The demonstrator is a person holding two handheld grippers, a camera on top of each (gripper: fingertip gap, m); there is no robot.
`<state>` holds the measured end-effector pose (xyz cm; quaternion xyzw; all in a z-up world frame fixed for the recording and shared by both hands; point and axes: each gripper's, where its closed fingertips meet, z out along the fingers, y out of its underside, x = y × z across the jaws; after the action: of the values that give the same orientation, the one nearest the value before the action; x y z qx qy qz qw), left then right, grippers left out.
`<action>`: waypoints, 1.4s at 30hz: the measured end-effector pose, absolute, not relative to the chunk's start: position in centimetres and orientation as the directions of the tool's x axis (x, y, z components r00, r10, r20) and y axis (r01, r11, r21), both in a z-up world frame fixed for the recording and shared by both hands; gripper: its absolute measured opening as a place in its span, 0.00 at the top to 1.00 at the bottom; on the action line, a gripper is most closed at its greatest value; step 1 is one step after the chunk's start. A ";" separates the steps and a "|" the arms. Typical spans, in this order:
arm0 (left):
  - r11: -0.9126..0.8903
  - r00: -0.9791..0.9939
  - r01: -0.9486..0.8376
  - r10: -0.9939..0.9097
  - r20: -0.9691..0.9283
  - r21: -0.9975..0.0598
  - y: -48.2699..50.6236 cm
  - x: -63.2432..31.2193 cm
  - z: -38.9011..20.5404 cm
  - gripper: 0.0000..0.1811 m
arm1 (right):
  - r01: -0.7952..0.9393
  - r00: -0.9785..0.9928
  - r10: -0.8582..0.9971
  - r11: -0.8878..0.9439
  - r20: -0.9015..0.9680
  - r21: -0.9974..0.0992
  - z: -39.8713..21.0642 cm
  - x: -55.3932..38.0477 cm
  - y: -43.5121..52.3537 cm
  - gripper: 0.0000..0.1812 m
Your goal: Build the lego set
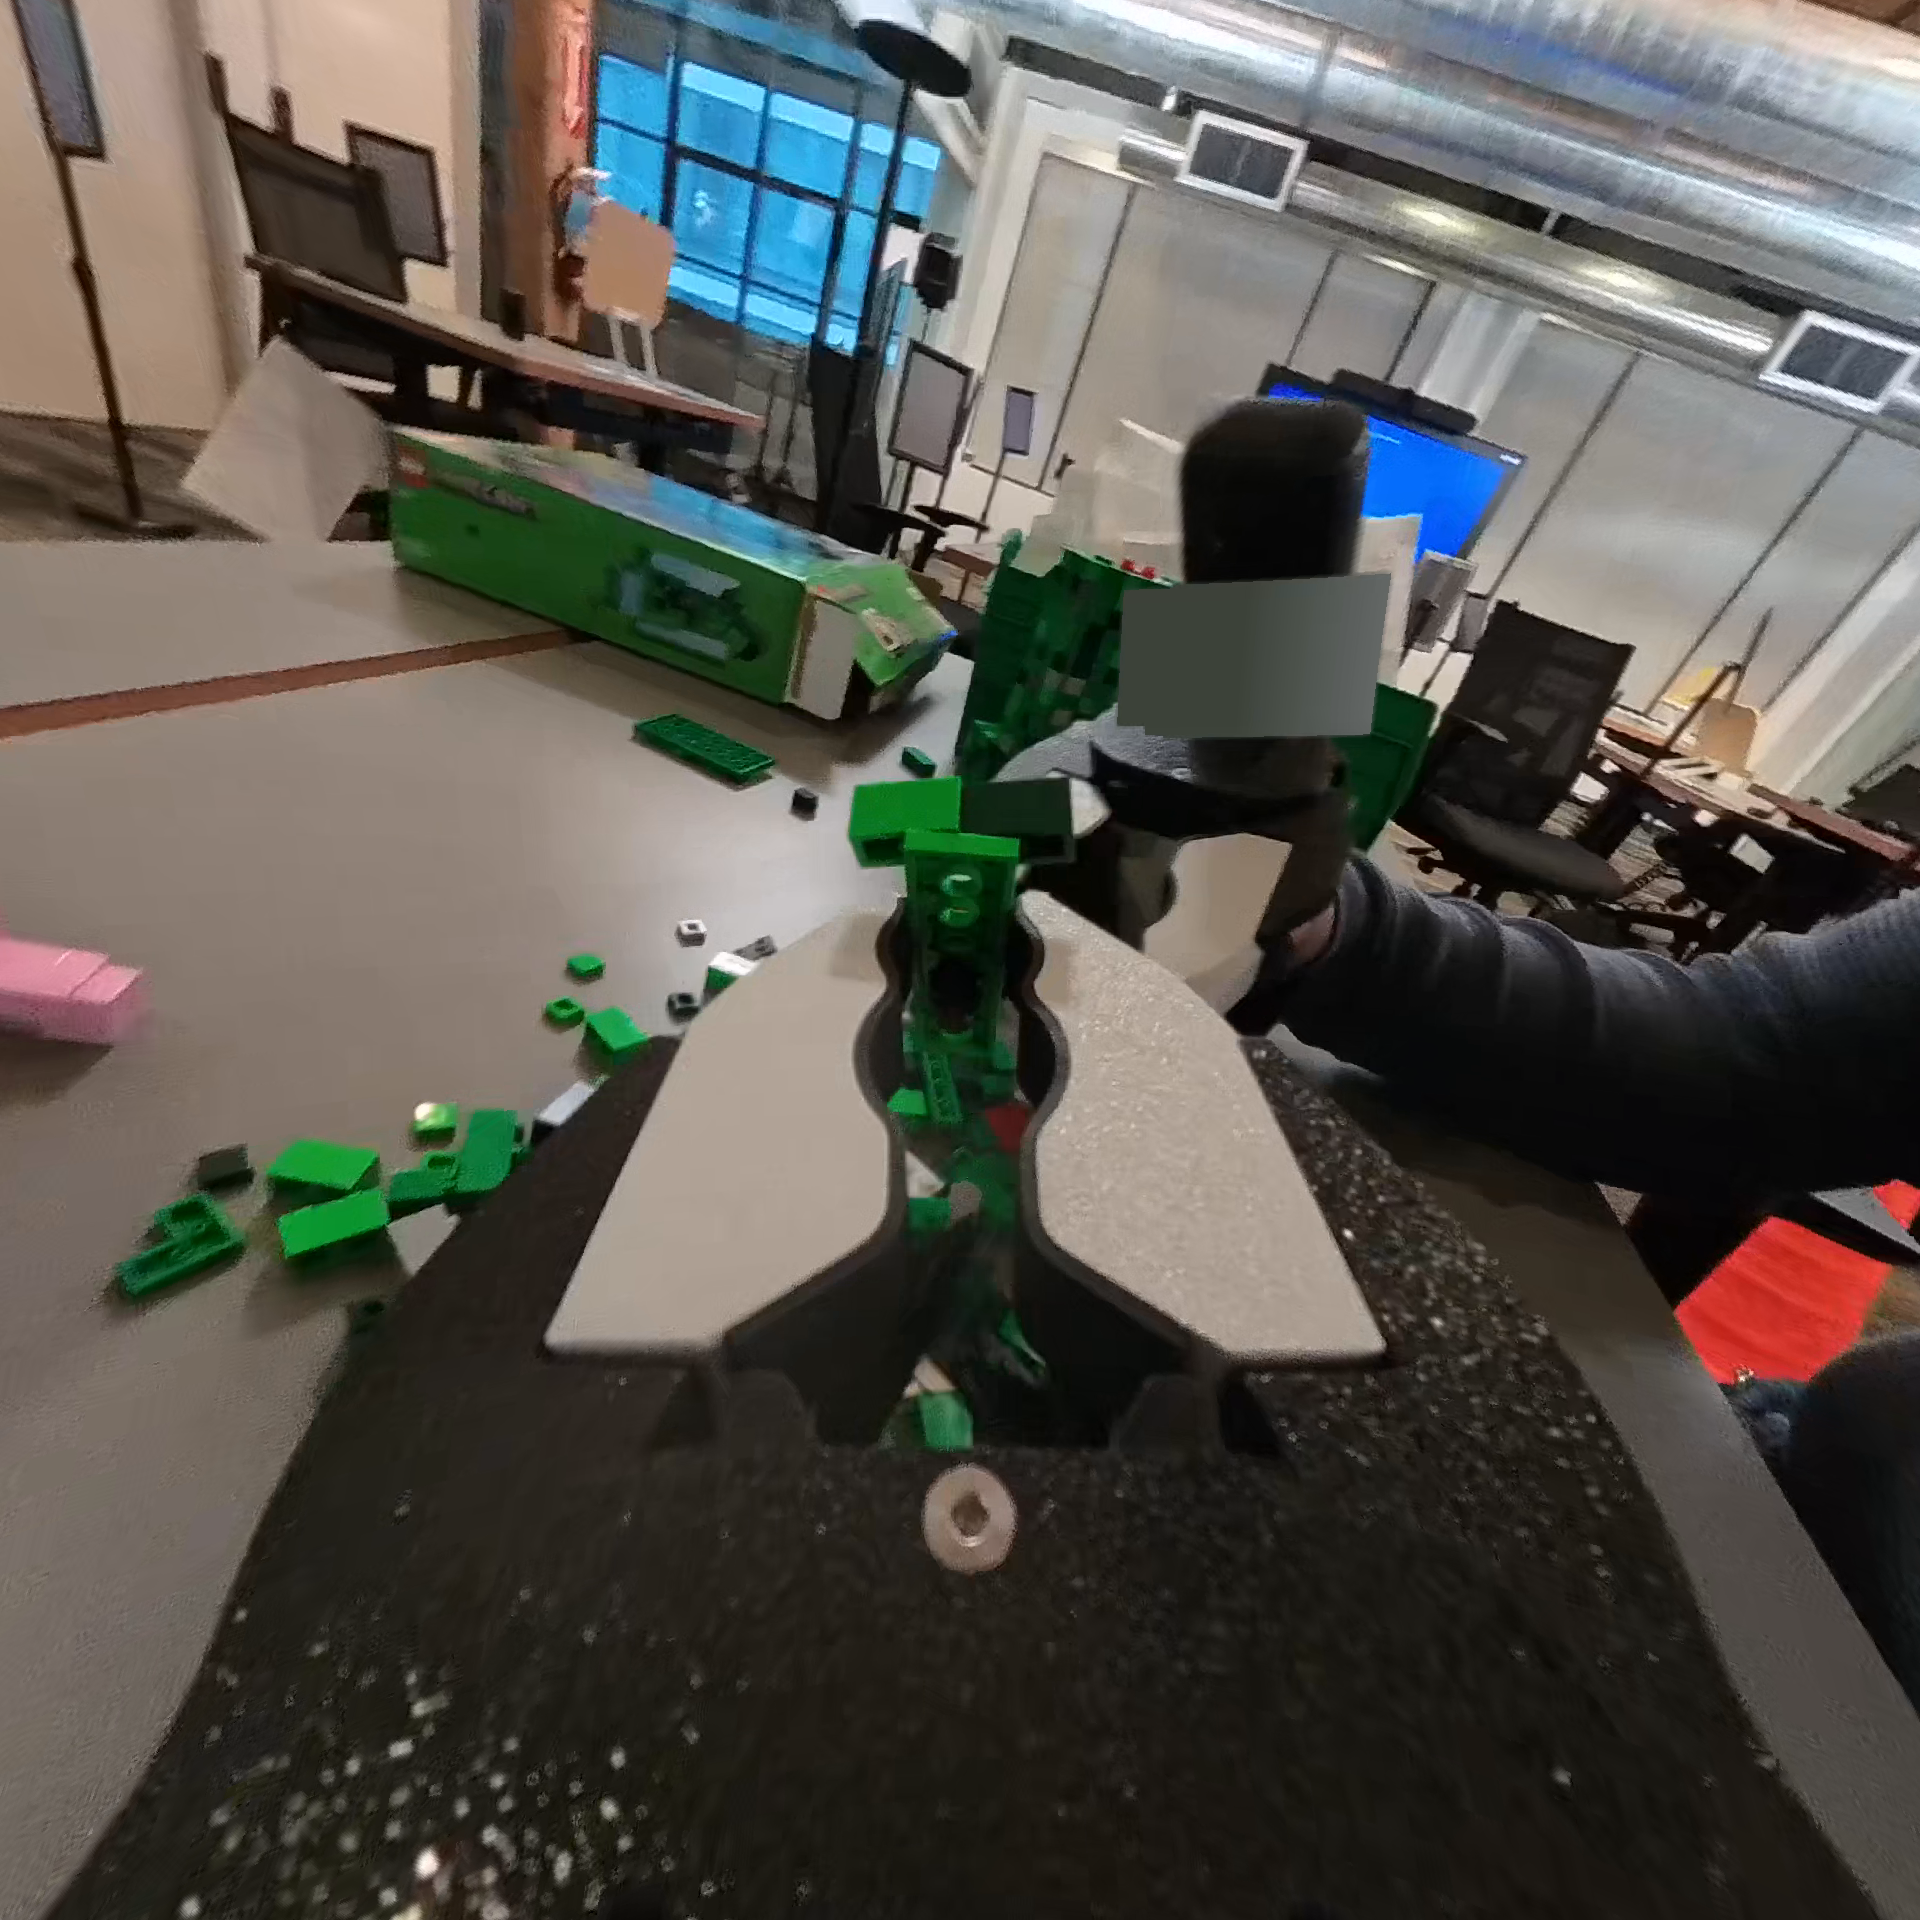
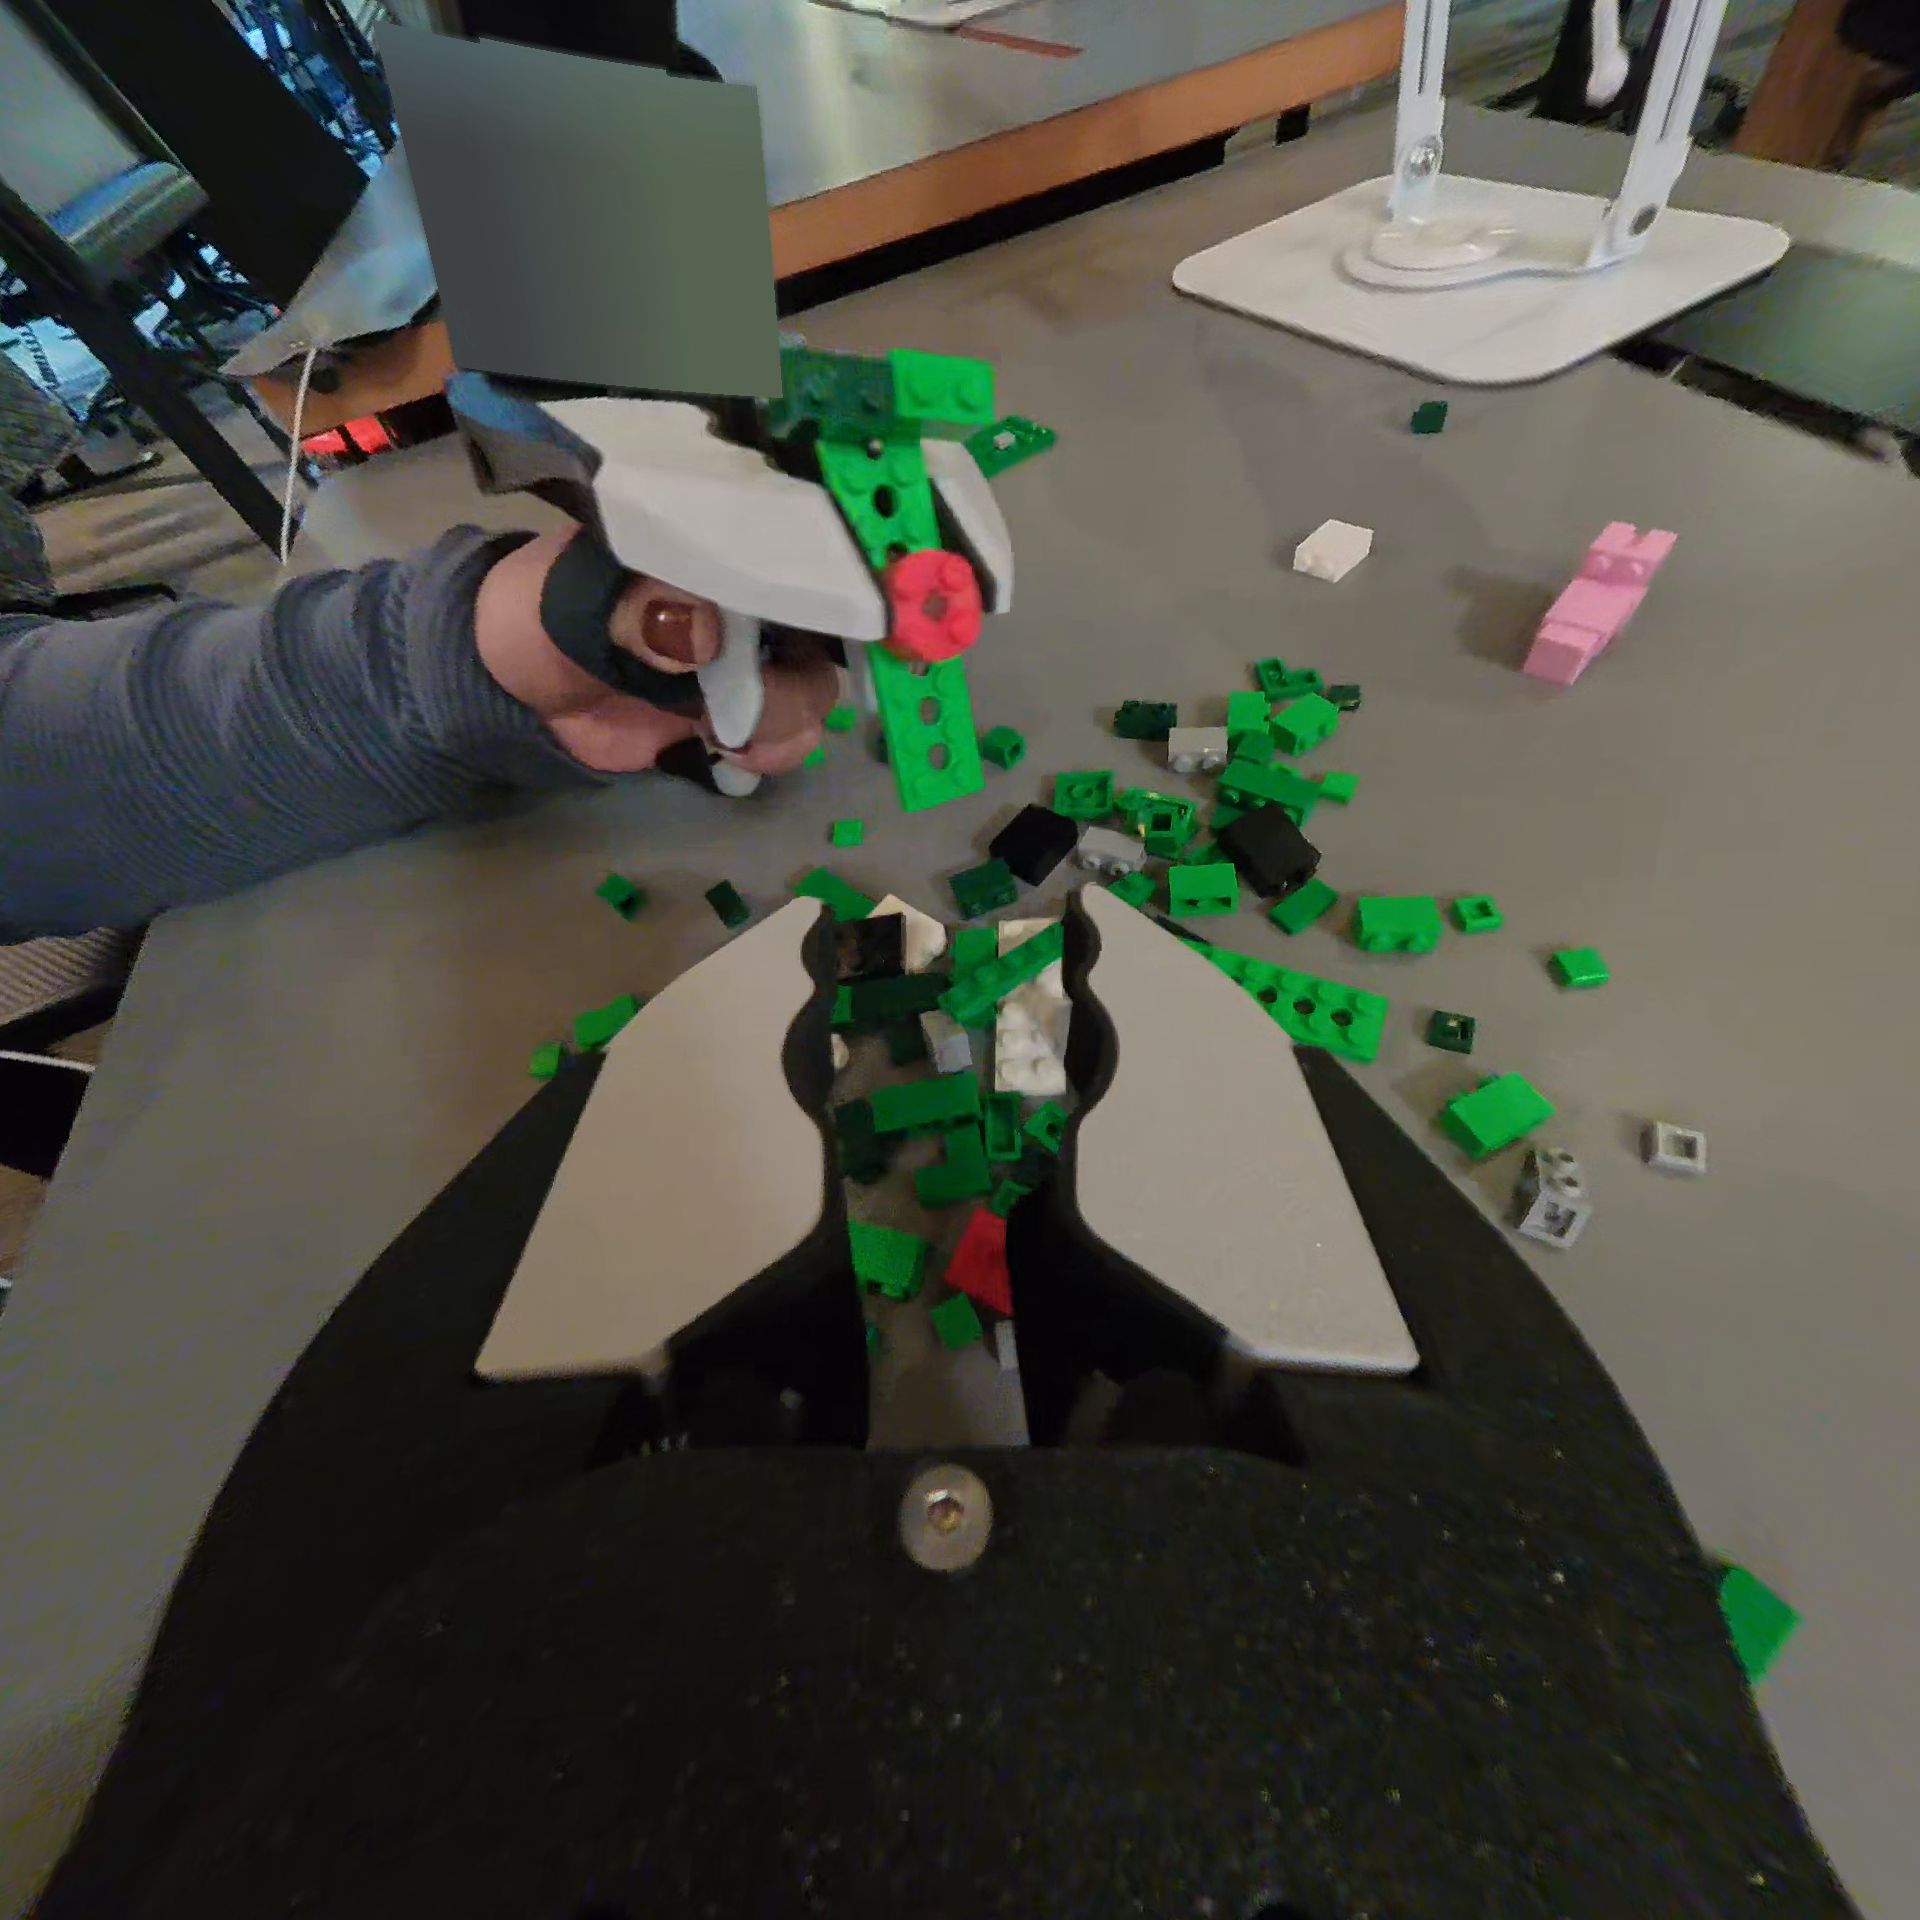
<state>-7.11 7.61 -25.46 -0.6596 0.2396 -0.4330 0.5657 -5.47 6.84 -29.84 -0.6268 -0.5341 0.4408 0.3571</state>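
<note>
My left gripper (image 1: pixel 951 935) is clamped on a long green plate (image 2: pixel 906 623), gripping it across its width near mid-length. In the left wrist view the plate (image 1: pixel 958 914) runs toward 12 o'clock between my fingers (image 1: pixel 769 1122) and projects past the tips, where a bright green brick (image 1: pixel 902 821) and a dark green brick (image 1: pixel 1023 819) sit across its far end. In the right wrist view the left gripper (image 2: pixel 914 540) appears at 11 o'clock, held in a hand (image 2: pixel 644 665); a round red piece (image 2: pixel 932 606) sits on the plate's face just beside the fingertips, and the plate's lower end hangs free above the table (image 2: pixel 312 1039).

My right gripper (image 2: pixel 951 935) has its fingers parted with nothing between them; it hovers over the pile of loose bricks (image 2: pixel 1195 831) on the table. A white brick (image 2: pixel 1031 1029) and a small red piece (image 2: pixel 982 1262) show through the gap. A pink build (image 2: pixel 1595 603) lies at 2 o'clock, well apart. In the left wrist view, a green box (image 1: pixel 644 571) lies at 11 o'clock, and a partly built green structure (image 1: pixel 1029 644) stands at 12 o'clock, partly hidden by the right gripper.
</note>
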 end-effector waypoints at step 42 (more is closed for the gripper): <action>0.061 0.418 -0.186 -0.898 -0.135 -0.981 4.6 -3.5 -26.9 0.91 | 0.453 -0.070 0.981 0.195 0.183 -0.870 -30.4 -4.8 5.3 0.63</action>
<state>-3.45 4.59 -26.89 -0.6121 0.4428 -0.3081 0.5783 -4.85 5.35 -30.43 -0.5459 -0.6564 0.3230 0.4083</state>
